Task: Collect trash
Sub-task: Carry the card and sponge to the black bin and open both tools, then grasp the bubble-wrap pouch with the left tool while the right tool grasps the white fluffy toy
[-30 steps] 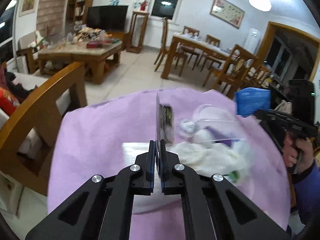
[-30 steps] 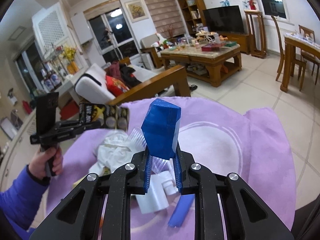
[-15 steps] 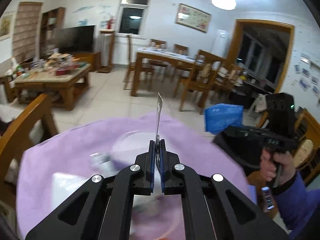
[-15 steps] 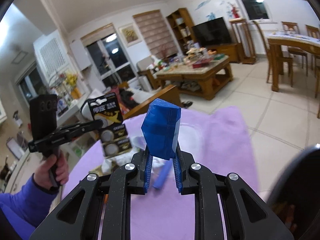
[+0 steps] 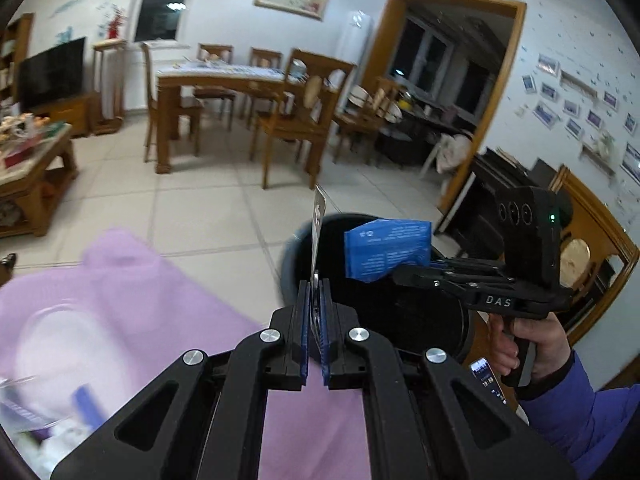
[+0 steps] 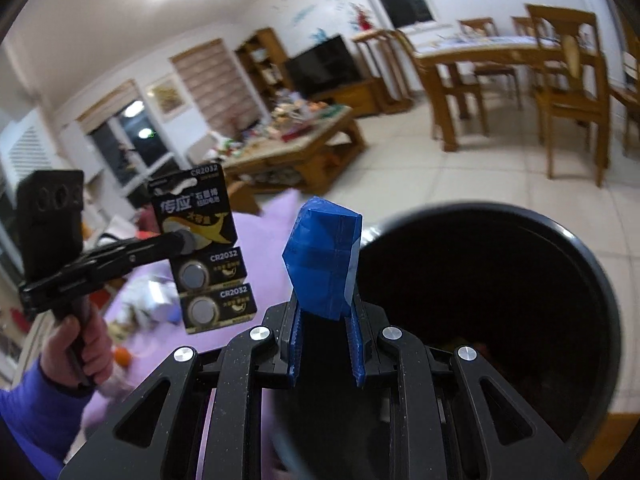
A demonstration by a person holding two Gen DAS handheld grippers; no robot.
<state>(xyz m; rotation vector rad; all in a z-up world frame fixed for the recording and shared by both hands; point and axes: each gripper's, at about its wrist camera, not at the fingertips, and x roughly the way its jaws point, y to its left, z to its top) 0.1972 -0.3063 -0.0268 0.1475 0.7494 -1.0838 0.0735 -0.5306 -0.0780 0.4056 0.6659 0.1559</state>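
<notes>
My left gripper [image 5: 316,292] is shut on a thin black card of coin batteries [image 5: 318,224], seen edge-on in the left wrist view. In the right wrist view the same battery card [image 6: 204,256] hangs from the left gripper [image 6: 180,240], to the left of the bin. My right gripper [image 6: 326,312] is shut on a crumpled blue packet [image 6: 324,264], held at the near left rim of the black trash bin [image 6: 592,272]. From the left wrist view that blue packet [image 5: 386,250] and the right gripper [image 5: 400,270] hover over the bin [image 5: 290,256].
A purple cloth [image 5: 160,312] with leftover litter [image 6: 160,296] lies to the left of the bin. A person's hand [image 5: 532,340] in a blue sleeve grips the right handle. Dining table and chairs [image 5: 224,92], a coffee table [image 6: 296,148] and tiled floor lie beyond.
Both grippers have swung right, away from the litter on the purple cloth, carrying the battery card and the blue packet. The black bin has come into view beneath them.
</notes>
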